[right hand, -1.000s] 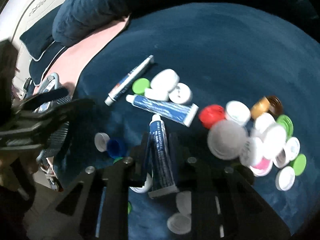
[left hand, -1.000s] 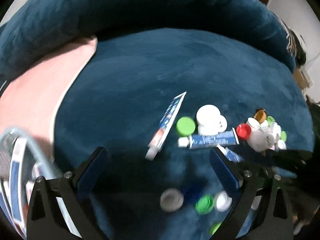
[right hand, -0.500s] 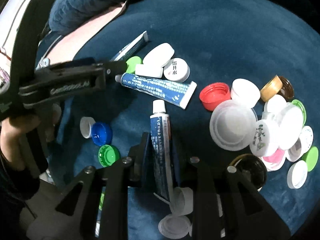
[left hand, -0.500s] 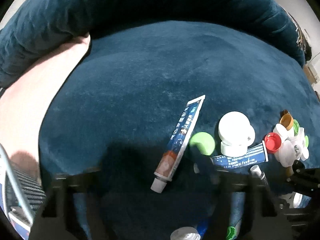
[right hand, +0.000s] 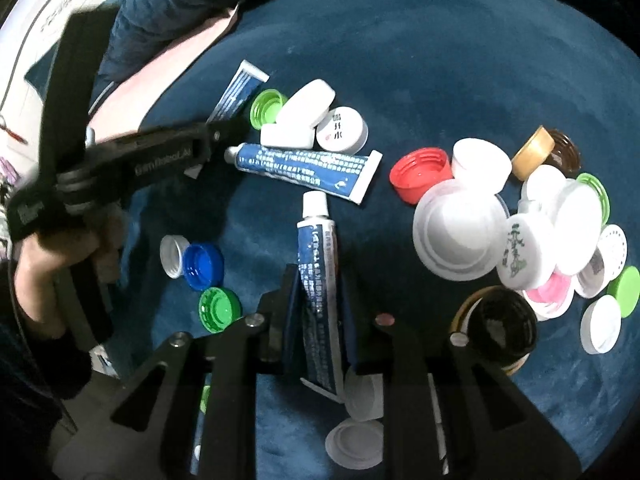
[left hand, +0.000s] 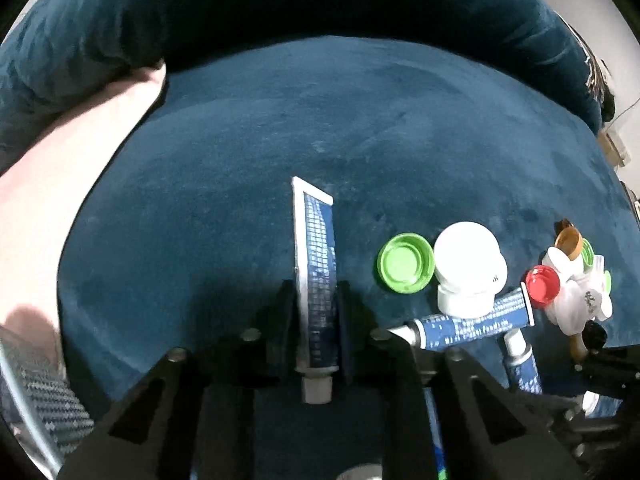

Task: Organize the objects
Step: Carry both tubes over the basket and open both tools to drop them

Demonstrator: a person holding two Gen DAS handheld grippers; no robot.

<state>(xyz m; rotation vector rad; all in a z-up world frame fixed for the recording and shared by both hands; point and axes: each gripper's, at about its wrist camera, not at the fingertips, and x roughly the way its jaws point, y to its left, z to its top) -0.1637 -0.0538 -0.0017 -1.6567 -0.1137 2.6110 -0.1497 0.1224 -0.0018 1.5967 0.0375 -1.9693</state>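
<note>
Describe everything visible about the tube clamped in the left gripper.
The tube is slim, blue with a grid of pale print, and looks like soft plastic or foil. Its flat white crimped end points away from the camera and its white cap points toward it. The left gripper, whose jaws have just closed, pinches it on both sides near the cap. The far end lies over the blue velvety cushion, close to a green cap.

- In my left wrist view, one tube (left hand: 314, 276) ran straight away from me between the left gripper's (left hand: 314, 312) fingers, its cap nearest me.
- To its right lay an upturned cap (left hand: 406, 263), touching a round lid (left hand: 468, 258) further right.
- In front of that lid a second tube (right hand: 306, 167) lay crosswise.
- In my right wrist view, a third tube (right hand: 318, 276) sat between the right gripper's (right hand: 318, 312) fingers, cap pointing away toward the crosswise tube.
- A heap of lids (right hand: 532, 232) lay to the right, three loose caps (right hand: 198, 268) to the left.
</note>
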